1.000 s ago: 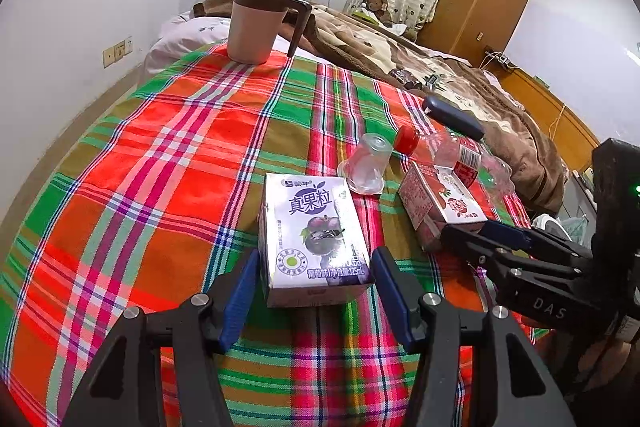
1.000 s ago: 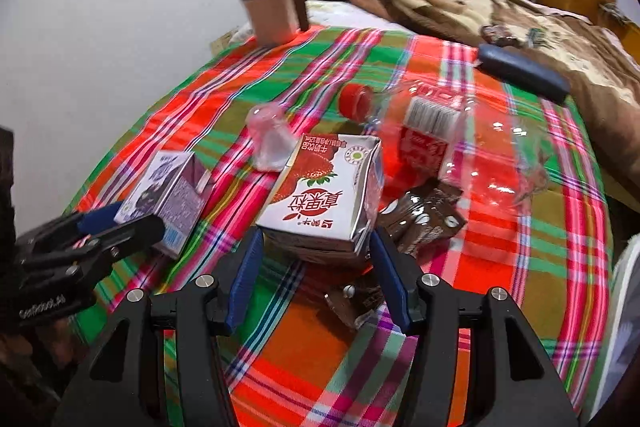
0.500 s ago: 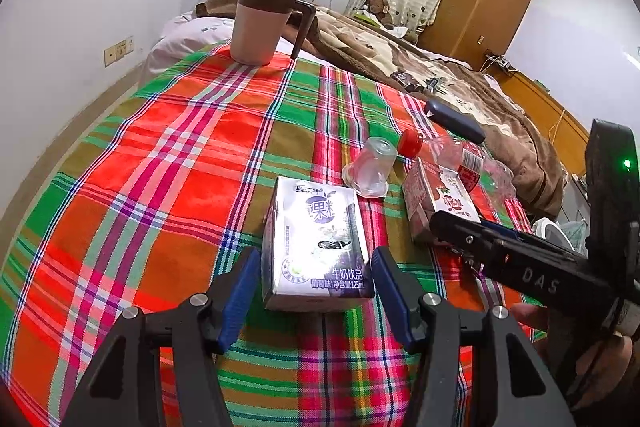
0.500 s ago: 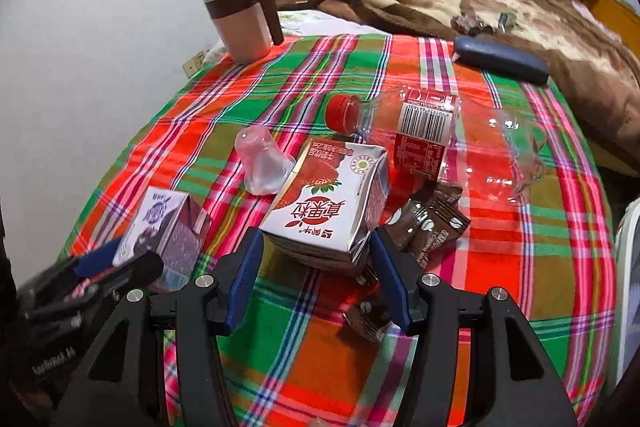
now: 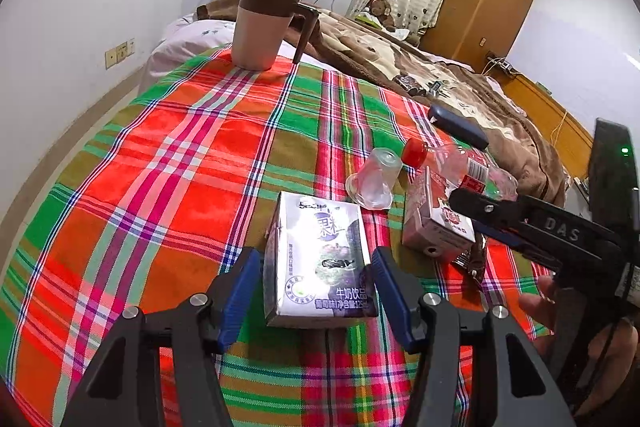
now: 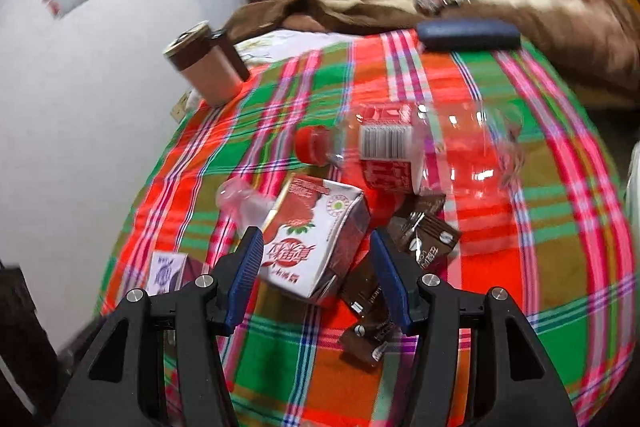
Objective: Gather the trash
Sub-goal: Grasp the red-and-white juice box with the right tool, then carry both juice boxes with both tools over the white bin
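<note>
The left gripper [image 5: 316,283] stands open around the purple grape milk carton [image 5: 320,259], pads not touching. The right gripper [image 6: 316,267] is open around the red strawberry milk carton [image 6: 316,239]. Both cartons lie on the plaid tablecloth [image 5: 172,163]; since earlier the right view has swung sideways.

On the tablecloth [image 5: 168,163] the grape milk carton [image 5: 320,259] lies at the centre; the cup [image 5: 374,179] at 1 o'clock, the strawberry carton [image 5: 436,223] at 3 o'clock, the mug [image 5: 262,27] far at 11 o'clock.
</note>
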Demonstrator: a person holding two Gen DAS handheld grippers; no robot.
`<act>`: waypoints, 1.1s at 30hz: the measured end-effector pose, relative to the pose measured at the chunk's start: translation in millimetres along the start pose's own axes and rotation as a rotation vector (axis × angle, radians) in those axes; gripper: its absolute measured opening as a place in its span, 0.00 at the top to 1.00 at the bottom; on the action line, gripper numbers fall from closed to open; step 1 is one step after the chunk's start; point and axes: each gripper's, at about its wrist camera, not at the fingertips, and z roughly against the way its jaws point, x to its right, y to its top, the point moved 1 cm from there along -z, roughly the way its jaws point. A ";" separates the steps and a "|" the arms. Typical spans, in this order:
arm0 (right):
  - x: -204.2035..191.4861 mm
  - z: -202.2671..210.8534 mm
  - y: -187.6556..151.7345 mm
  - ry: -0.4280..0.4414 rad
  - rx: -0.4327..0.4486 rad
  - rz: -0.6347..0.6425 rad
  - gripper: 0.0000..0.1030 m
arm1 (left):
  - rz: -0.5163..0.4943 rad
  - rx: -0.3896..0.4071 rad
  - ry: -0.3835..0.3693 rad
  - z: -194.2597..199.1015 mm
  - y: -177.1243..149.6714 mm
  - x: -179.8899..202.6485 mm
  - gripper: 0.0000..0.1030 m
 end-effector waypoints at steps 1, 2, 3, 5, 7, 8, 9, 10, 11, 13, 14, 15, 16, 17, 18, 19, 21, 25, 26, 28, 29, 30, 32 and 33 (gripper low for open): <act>-1.8 -5.1 -0.3 0.002 -0.014 0.002 0.45 | -0.005 0.001 0.002 -0.4 0.3 0.5 0.44; -5.6 -9.4 -0.8 -0.002 -0.022 0.017 0.45 | -0.008 0.000 0.003 -1.3 0.6 0.8 0.44; -8.6 -12.2 -1.2 -0.007 -0.028 0.025 0.45 | -0.008 -0.005 -0.002 -2.7 0.9 0.5 0.44; -9.4 -18.2 -0.3 0.009 -0.037 0.000 0.44 | 0.003 -0.010 -0.012 -4.4 1.4 -1.3 0.44; -7.4 -19.2 2.0 -0.004 -0.030 -0.025 0.39 | 0.008 -0.006 -0.008 -4.3 2.0 -3.5 0.43; -6.9 -21.2 2.7 0.001 -0.028 -0.030 0.39 | 0.014 -0.008 -0.013 -5.4 2.4 -5.2 0.43; -5.8 -22.5 3.2 0.013 -0.035 -0.032 0.39 | 0.021 -0.011 -0.018 -6.4 2.7 -6.8 0.42; -4.7 -24.0 3.1 0.026 -0.042 -0.037 0.39 | 0.035 -0.012 -0.024 -7.5 3.4 -9.6 0.41; -4.0 -24.5 3.0 0.034 -0.041 -0.041 0.39 | 0.039 -0.010 -0.022 -7.8 3.8 -10.7 0.41; -3.1 -25.7 2.3 0.051 -0.045 -0.046 0.39 | 0.053 -0.008 -0.023 -9.4 4.2 -13.5 0.40; -2.7 -27.7 2.0 0.065 -0.052 -0.053 0.39 | 0.059 -0.010 -0.031 -10.4 4.3 -14.4 0.40; -2.4 -28.1 1.9 0.076 -0.057 -0.056 0.39 | 0.064 -0.013 -0.036 -11.4 4.5 -15.8 0.39; -2.3 -28.6 2.0 0.087 -0.064 -0.060 0.39 | 0.072 -0.013 -0.039 -11.6 4.5 -17.4 0.39; -2.1 -29.0 2.3 0.096 -0.070 -0.067 0.39 | 0.073 -0.009 -0.034 -11.1 4.6 -18.2 0.39; -2.8 -29.9 2.1 0.108 -0.082 -0.071 0.39 | 0.071 -0.008 -0.032 -10.9 4.6 -18.1 0.38; -4.6 -30.8 1.5 0.113 -0.083 -0.063 0.39 | 0.070 -0.010 -0.035 -11.8 5.0 -18.5 0.38; -9.2 -30.0 0.8 0.112 -0.062 -0.044 0.46 | 0.069 -0.018 -0.045 -13.3 5.1 -17.6 0.38; -19.0 -27.7 -1.1 0.140 -0.054 -0.001 0.56 | 0.078 -0.055 -0.075 -21.8 5.0 -18.0 0.41; -19.9 -27.2 -1.6 0.141 -0.053 0.005 0.56 | 0.074 -0.064 -0.035 -23.7 3.9 -18.4 0.46; -21.0 -26.8 -2.0 0.152 -0.052 0.016 0.58 | 0.076 -0.060 -0.011 -24.3 2.6 -20.2 0.59; -21.3 -26.5 -2.3 0.153 -0.048 0.020 0.58 | 0.083 -0.059 -0.024 -23.8 2.4 -21.8 0.59; -20.9 -25.8 -2.7 0.155 -0.046 0.021 0.58 | 0.088 -0.059 -0.032 -23.5 2.5 -23.0 0.58; -21.0 -24.6 -2.7 0.159 -0.046 0.025 0.59 | 0.089 -0.058 -0.030 -23.4 2.5 -23.0 0.59; -21.5 -23.0 -3.2 0.158 -0.044 0.033 0.59 | 0.085 -0.056 -0.028 -23.0 2.1 -22.2 0.59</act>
